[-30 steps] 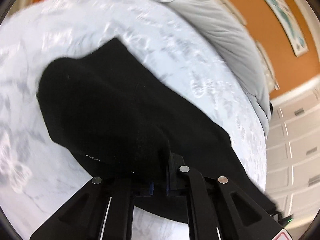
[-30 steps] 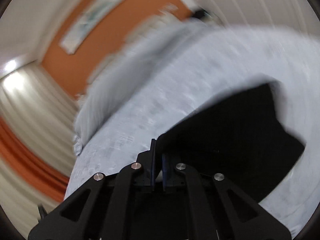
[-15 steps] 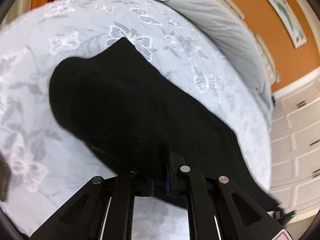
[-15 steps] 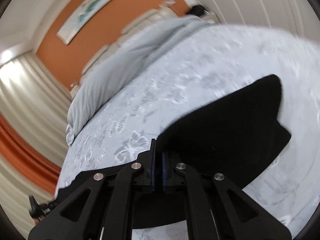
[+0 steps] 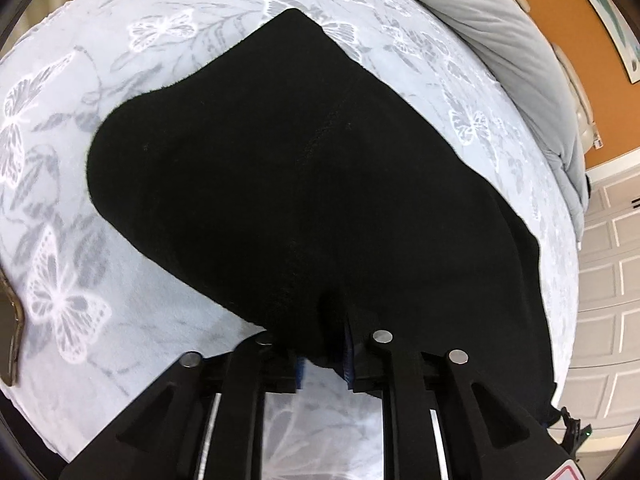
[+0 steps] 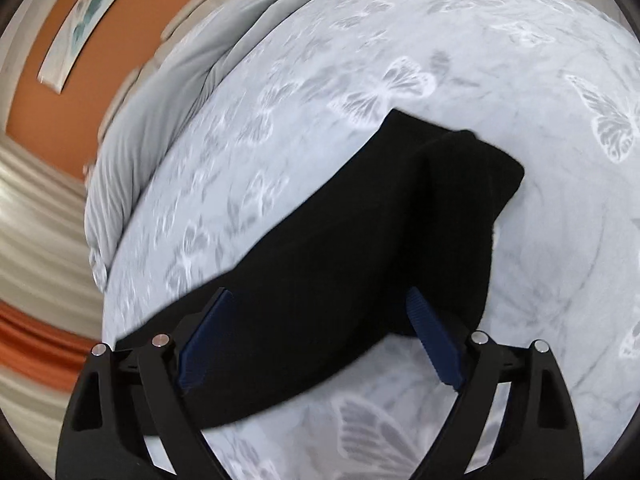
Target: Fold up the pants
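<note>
The black pants (image 5: 288, 184) lie folded over on the pale butterfly-print bed cover (image 5: 168, 28). My left gripper (image 5: 325, 354) is shut on the near edge of the pants, cloth bunched between its blue pads. In the right wrist view the pants (image 6: 360, 248) stretch from lower left to a folded end at the upper right. My right gripper (image 6: 320, 336) is open wide, its blue pads (image 6: 434, 338) on either side of the pants just above the cloth, holding nothing.
A grey duvet (image 5: 520, 52) lies bunched along the head of the bed by the orange wall (image 6: 44, 32). White panelled doors (image 5: 608, 280) stand beyond the bed's right edge. A dark object (image 5: 8, 340) sits at the bed's left edge.
My right gripper has opened and let go of the pants, which now lie on the cover. My left gripper has stayed shut on the cloth and moved lower, closer over the pants.
</note>
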Demonstrator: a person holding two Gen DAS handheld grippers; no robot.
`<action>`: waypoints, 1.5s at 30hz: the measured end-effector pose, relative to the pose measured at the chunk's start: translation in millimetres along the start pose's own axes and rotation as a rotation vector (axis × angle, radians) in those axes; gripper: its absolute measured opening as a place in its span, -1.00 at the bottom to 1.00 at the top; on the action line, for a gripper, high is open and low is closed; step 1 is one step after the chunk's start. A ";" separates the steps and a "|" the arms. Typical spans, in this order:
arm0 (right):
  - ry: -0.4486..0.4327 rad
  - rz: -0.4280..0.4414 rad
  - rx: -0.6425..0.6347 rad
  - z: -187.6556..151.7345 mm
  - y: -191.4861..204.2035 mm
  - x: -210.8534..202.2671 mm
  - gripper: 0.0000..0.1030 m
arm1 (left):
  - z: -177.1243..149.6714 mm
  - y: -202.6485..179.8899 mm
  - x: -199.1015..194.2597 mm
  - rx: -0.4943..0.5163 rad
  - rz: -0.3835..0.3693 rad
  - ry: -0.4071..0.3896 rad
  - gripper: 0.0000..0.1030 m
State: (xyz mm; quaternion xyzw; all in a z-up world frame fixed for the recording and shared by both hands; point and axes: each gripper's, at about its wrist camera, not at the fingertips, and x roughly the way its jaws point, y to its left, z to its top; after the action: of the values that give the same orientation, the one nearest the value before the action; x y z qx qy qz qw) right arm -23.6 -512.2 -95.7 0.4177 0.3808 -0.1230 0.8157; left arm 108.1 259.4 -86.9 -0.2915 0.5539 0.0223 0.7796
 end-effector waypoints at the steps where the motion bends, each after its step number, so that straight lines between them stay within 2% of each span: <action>1: -0.013 0.020 0.032 5.3 -3.4 1.9 0.54 | 0.2 0.2 -0.6 -0.002 -0.007 -0.002 -0.65; 2: -0.033 0.042 0.058 10.5 -7.4 4.7 0.19 | 0.2 0.9 -0.3 -0.005 -0.009 0.000 -0.65; 4: -0.045 0.058 0.071 19.4 -11.8 13.0 -0.74 | 1.8 2.6 3.6 -0.014 -0.008 0.009 -0.65; 5: -0.053 0.045 0.056 23.0 -9.9 13.5 -0.93 | 1.8 3.6 5.0 -0.020 -0.009 0.012 -0.65; 6: -0.078 0.067 0.038 24.8 -5.0 5.8 -0.93 | 2.9 4.7 5.9 -0.022 -0.009 0.011 -0.65; 9: -0.273 0.248 -0.152 31.9 45.6 -49.4 -0.94 | -0.9 4.0 4.2 -0.002 0.010 0.003 -0.65; 10: -0.327 0.249 -0.237 30.7 57.7 -63.4 -0.94 | -2.1 1.6 4.3 0.011 0.022 0.001 -0.65; 11: -0.331 0.189 -0.273 30.9 57.6 -62.5 -0.94 | -3.5 -2.8 5.0 0.020 0.034 0.000 -0.65; 12: -0.293 0.140 -0.250 33.2 46.5 -52.0 -0.93 | -1.2 -7.1 8.4 0.022 0.041 0.001 -0.65; 16: -0.072 -0.056 0.003 33.4 -32.9 12.6 -0.93 | -1.9 -9.8 11.9 0.015 0.022 0.012 -0.60; 17: -0.038 -0.077 0.031 31.0 -42.1 20.8 -0.93 | -2.2 -10.6 12.4 0.013 0.020 0.016 -0.60; 21: -0.067 -0.077 -0.004 28.4 -28.6 13.7 -0.93 | -1.7 -8.5 11.9 0.017 0.013 0.016 -0.60; 23: -0.080 -0.077 0.017 25.1 -23.2 10.9 -0.93 | -1.6 -7.5 10.0 0.015 0.003 0.011 -0.67; 26: -0.113 -0.030 0.056 21.6 -19.3 -1.8 -0.93 | -3.6 -1.9 1.1 -0.006 -0.034 -0.004 -0.71; 27: -0.132 -0.017 0.022 18.8 -10.9 -10.4 -0.93 | -3.3 -0.5 -0.8 0.000 -0.035 -0.009 -0.71; 29: -0.119 -0.076 -0.040 15.7 -9.5 -10.1 -0.89 | -1.5 -0.9 2.3 0.021 -0.022 -0.010 -0.72; 30: -0.068 -0.128 -0.039 15.9 -16.8 0.0 -0.84 | -0.7 -0.6 8.1 0.028 -0.006 0.004 -0.72; 31: -0.008 -0.190 -0.011 13.2 -26.1 11.4 -0.84 | -1.3 0.7 11.0 0.028 -0.002 0.011 -0.72; 32: 0.022 -0.207 0.041 9.7 -36.0 16.0 -0.85 | -1.6 1.2 11.0 0.021 -0.007 0.011 -0.72; 33: 0.009 -0.167 0.093 8.4 -42.7 7.4 -0.84 | -1.9 1.6 7.4 0.017 -0.018 0.014 -0.65; 35: 0.005 -0.191 0.126 6.8 -40.4 -6.8 -0.74 | -3.1 5.0 -1.5 -0.005 -0.066 0.021 -0.62; 36: -0.031 -0.224 0.114 3.4 -33.9 -20.0 -0.74 | -3.1 9.0 -5.2 -0.020 -0.083 0.027 -0.45; 37: -0.076 -0.233 0.092 -0.8 -24.4 -33.4 -0.74 | -5.0 16.3 -14.8 -0.058 -0.078 0.009 -0.29; 39: -0.141 -0.207 0.021 -7.0 -0.7 -50.9 -0.72 | -4.9 29.4 -38.5 -0.103 -0.050 -0.084 -0.29; 40: -0.170 -0.185 -0.039 -11.2 17.3 -56.6 -0.67 | -5.0 33.7 -53.2 -0.116 -0.028 -0.144 -0.29; 42: -0.207 -0.175 -0.154 -20.9 50.4 -58.5 0.02 | -5.6 38.6 -71.6 -0.131 -0.021 -0.211 -0.28; 44: -0.234 -0.140 -0.295 -35.8 87.8 -52.1 0.11 | -8.5 37.3 -72.8 -0.151 -0.067 -0.205 -0.28; 45: -0.222 -0.126 -0.401 -45.8 111.8 -42.1 0.11 | -11.6 31.7 -71.5 -0.146 -0.052 -0.206 -0.28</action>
State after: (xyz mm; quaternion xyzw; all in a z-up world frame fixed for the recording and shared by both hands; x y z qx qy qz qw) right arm -17.9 -412.3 -16.1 0.2067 0.3311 -0.1407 0.9099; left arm 59.3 300.8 -40.3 -0.3579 0.4602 0.0722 0.8093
